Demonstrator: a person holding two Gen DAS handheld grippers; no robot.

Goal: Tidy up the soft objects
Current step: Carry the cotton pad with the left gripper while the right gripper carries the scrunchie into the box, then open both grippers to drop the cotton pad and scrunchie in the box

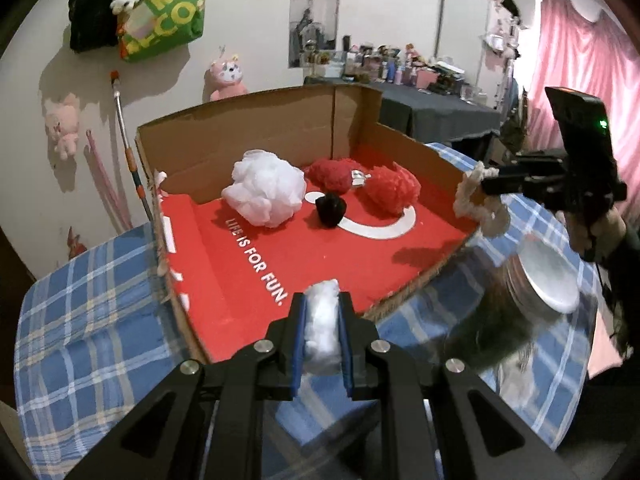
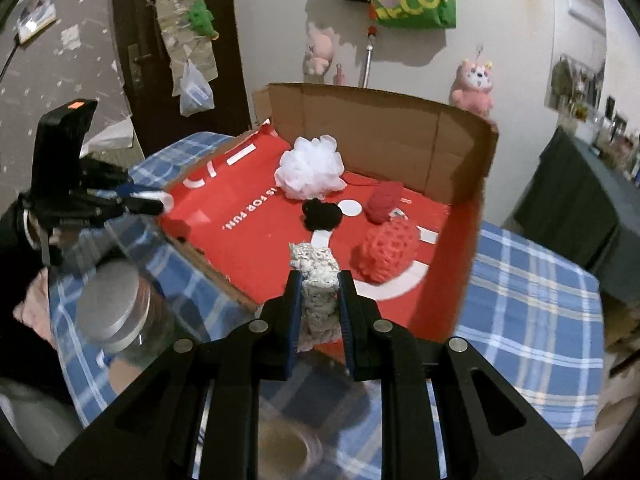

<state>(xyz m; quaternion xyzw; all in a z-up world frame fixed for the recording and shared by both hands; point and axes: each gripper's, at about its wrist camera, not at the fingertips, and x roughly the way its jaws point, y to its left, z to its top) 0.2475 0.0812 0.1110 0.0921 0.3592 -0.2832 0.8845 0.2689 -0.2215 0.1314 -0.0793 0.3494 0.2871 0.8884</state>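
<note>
Both hand-held grippers are loaded. Left gripper is clenched on a white cotton wad just at the near edge of the cardboard box, and right gripper pinches a cream crocheted piece over the box's near rim.

Four soft things already lie on the red floor of the box — a white mesh pouf toward 11 o'clock, a small black knit piece near the centre, and two red knitted pieces toward 1 o'clock. So the sorting looks well along, I'd say, with the two held items not yet dropped in.

Hard to read: a silver-lidded jar on the checked tablecloth at 8 o'clock in the right view is blurred — its contents can't be made out. Whether more soft items wait below the grippers is cut off from sight.
</note>
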